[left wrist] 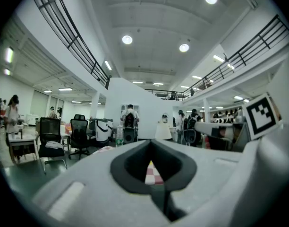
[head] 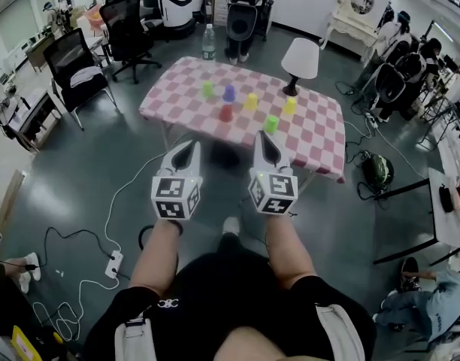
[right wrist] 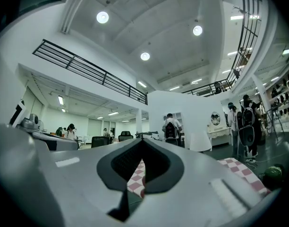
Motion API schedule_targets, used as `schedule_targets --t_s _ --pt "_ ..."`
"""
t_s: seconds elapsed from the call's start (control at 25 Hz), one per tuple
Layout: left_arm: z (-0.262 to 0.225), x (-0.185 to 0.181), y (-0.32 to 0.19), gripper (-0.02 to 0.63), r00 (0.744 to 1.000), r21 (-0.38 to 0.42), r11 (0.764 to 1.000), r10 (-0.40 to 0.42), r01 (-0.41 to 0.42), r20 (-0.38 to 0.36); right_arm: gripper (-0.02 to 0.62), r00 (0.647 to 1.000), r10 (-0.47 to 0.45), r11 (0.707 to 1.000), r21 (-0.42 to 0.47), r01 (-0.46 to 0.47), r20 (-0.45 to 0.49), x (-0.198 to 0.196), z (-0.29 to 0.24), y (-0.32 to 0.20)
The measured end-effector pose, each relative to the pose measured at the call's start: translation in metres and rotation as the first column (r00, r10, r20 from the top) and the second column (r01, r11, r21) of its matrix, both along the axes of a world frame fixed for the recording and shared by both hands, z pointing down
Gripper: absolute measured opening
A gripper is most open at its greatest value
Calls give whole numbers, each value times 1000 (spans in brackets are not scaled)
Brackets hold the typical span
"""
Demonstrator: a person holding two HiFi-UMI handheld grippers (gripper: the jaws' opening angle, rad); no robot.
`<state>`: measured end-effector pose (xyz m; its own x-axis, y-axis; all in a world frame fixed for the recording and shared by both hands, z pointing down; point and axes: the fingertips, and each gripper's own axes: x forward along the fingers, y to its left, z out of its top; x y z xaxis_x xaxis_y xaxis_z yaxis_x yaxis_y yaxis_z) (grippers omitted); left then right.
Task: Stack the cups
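On table (head: 320, 138), head view: six cups (head: 226, 112) | gripper views: cloth (right wrist: 135, 176) sliver

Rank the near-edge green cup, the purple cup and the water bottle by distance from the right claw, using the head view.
1. Green cup, at the near edge of the table, just ahead of the right claw.
2. Purple cup, mid-table, further left.
3. Water bottle, at the far edge.

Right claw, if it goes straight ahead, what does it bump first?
The right claw would probably meet the table near its front edge first, maybe the green cup just beyond; depth is unclear.
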<state>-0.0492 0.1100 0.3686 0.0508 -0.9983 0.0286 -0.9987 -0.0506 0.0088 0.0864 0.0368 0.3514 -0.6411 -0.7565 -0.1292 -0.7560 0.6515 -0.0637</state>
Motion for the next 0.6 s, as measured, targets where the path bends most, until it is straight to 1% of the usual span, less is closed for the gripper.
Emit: schedule_targets --t_s 0.28,0.6 --pt "-10 -22 -79 -2 1000 4 1000 2 -2 1 -3 1000 -5 1000 6 5 -6 -25 -9 -79" --pt "-21 -27 -176 -2 1000 11 1000 27 -27 0 -3 1000 4 1000 2 -4 -12 -37 -17 -169"
